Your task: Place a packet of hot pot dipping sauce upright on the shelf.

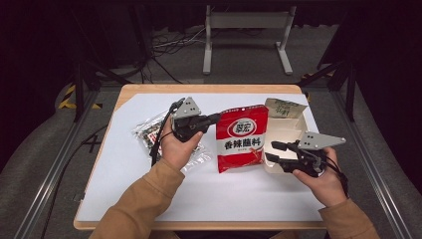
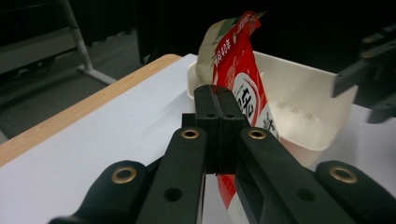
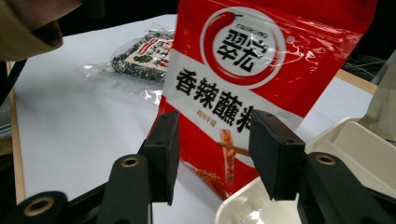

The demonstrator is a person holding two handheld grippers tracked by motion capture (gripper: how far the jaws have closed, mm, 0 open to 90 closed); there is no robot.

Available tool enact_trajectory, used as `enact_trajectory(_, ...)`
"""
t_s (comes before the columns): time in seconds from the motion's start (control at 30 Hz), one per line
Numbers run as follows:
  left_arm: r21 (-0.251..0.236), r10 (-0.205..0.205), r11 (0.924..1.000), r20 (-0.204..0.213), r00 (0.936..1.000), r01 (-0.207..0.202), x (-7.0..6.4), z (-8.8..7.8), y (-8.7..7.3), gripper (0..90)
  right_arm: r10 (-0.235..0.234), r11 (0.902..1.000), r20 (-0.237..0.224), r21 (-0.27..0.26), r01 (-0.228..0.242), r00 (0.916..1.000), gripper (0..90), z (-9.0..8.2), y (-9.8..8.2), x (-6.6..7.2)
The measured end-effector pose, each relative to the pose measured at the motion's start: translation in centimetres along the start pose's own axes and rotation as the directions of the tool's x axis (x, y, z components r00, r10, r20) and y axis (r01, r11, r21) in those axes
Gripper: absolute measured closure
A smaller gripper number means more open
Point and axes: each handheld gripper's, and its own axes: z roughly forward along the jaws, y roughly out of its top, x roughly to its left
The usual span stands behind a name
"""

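The red pouch (image 1: 241,138) is held upright mid-tabletop, left of the cream tray (image 1: 288,130), pinched at its upper left edge by the closed left tongs (image 1: 215,118); the right tongs (image 1: 271,151) gape, empty — light, floppy, slick film; a sealed edge is judged the best hold.
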Motion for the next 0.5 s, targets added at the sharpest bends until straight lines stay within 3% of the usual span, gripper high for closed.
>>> enact_trajectory(0.2, -0.036, 0.023, 0.9991, 0.050, 0.9985, -0.021, -1.7, -1.2, 0.1, 90.0, 0.040, 0.9990, -0.004, -0.022, -0.040, 0.9992, 50.1, 0.4, 0.6, -0.8)
enact_trajectory(0.3, -0.046, 0.012, 0.9989, 0.065, 0.9978, -0.009, -1.9, -1.5, 0.1, 90.0, 0.027, 0.9988, 0.016, -0.041, -0.026, 0.9995, 47.5, 0.5, 0.8, -0.9)
enact_trajectory(0.5, -0.054, 0.016, 0.9985, 0.086, 0.9962, -0.011, -2.4, -2.1, 0.0, 90.0, 0.016, 0.9995, 0.062, -0.028, -0.014, 0.9979, 45.4, 0.6, 1.4, -1.6)
